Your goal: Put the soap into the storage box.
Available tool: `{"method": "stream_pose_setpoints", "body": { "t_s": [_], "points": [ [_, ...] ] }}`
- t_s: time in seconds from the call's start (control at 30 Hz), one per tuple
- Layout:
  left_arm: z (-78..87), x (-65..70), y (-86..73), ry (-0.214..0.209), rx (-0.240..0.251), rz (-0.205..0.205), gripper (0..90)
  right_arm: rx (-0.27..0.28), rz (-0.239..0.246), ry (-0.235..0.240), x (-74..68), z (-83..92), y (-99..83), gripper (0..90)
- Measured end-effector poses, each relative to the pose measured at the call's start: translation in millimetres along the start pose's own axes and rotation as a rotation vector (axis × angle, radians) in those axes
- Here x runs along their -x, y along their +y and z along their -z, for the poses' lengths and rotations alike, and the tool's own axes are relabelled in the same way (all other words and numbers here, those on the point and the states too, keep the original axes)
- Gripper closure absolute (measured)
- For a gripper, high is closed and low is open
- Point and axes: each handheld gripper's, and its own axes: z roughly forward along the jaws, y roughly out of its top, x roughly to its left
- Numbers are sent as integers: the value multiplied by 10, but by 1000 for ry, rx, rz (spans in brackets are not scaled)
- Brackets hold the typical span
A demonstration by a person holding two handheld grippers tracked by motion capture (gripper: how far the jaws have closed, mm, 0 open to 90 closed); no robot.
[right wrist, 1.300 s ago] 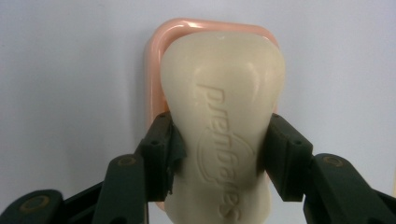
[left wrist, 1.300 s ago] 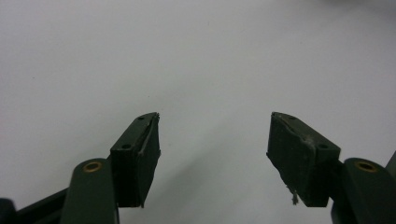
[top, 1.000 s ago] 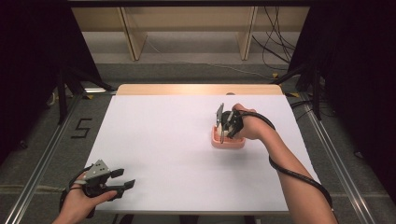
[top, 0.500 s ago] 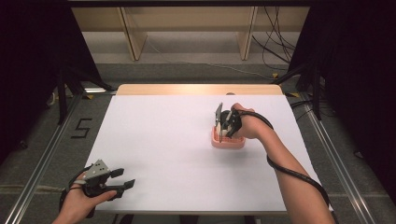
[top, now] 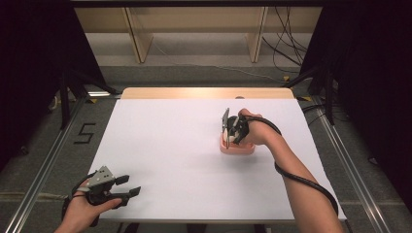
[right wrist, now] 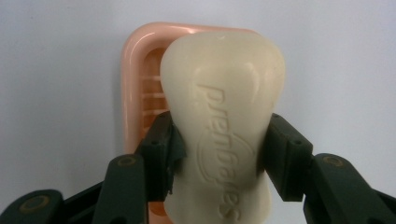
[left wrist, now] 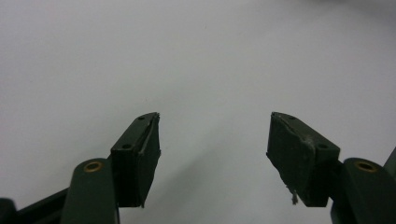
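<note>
Your right tongs (right wrist: 217,154) are clamped on the cream soap bar (right wrist: 223,116), one pad on each long side at its narrow waist, embossed lettering facing the camera. The bar sits directly over the pink soap dish (right wrist: 135,84); from the right gripper view I can't tell whether it touches the dish floor or hangs just above it. In the high view the right tongs (top: 228,136) point down into the dish (top: 236,148), which sits on the white bench (top: 170,145) right of centre, roughly mid-depth, with your hand over its right side. Your left tongs (top: 127,186) are at the near left corner of the bench, well apart from the dish, lying low and pointing right. In the left gripper view their jaws stand wide apart with nothing between them, only bare white bench surface (left wrist: 196,56) beyond. The right pad (left wrist: 294,158) there has a frayed bit hanging from its lower edge.
</note>
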Motion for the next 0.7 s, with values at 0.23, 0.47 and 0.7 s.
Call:
{"method": "stream_pose_setpoints", "body": {
  "t_s": [0.23, 0.47, 0.7],
  "points": [
    [2, 2, 2, -1, 1, -1, 340, -12, -5, 9, 5, -27, -35, 505],
    [2, 2, 2, 0, 1, 1, 341, -16, -2, 6, 12, -48, -49, 505],
    [5, -2, 3, 1, -4, -10, 341, -13, 13, 22, 34, -64, -71, 505]
  ]
}}
